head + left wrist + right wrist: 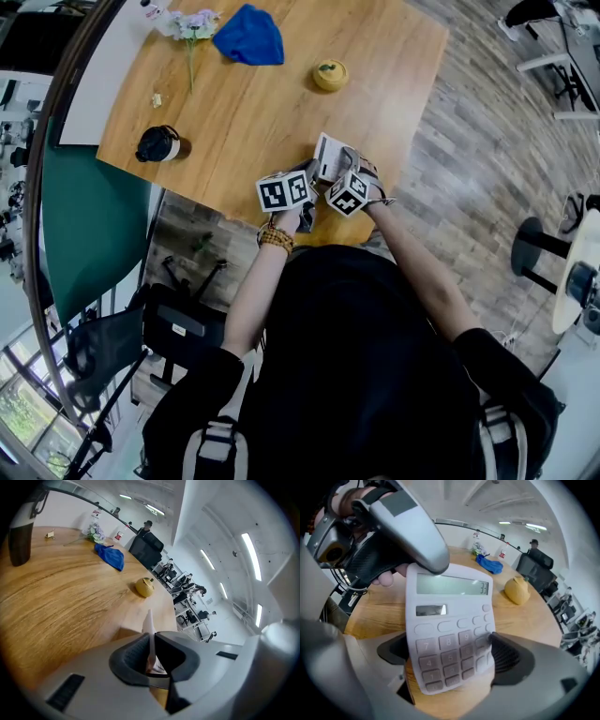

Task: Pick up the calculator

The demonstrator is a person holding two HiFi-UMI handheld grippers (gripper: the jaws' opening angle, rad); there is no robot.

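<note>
"Right gripper view: where is the calculator point(449, 634)?"

"Just above the bench point(529, 616). The left hand-held gripper point(151, 654) pinches its thin edge and the right hand-held gripper point(447, 656) clamps its width. Probably light, stiff and slick."

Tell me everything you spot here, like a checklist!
Surface: wooden table, no spills seen.
Job's things: calculator, tilted, at the table's near edge.
Clutter: cloth, flowers, yellow fruit, cup and scrap, all apart from the calculator.
Tools: left tool pinches the calculator's top edge; right tool grips its sides.
Cables: nothing seen.
Surroundings: wood floor, stool, office desks beyond.
</note>
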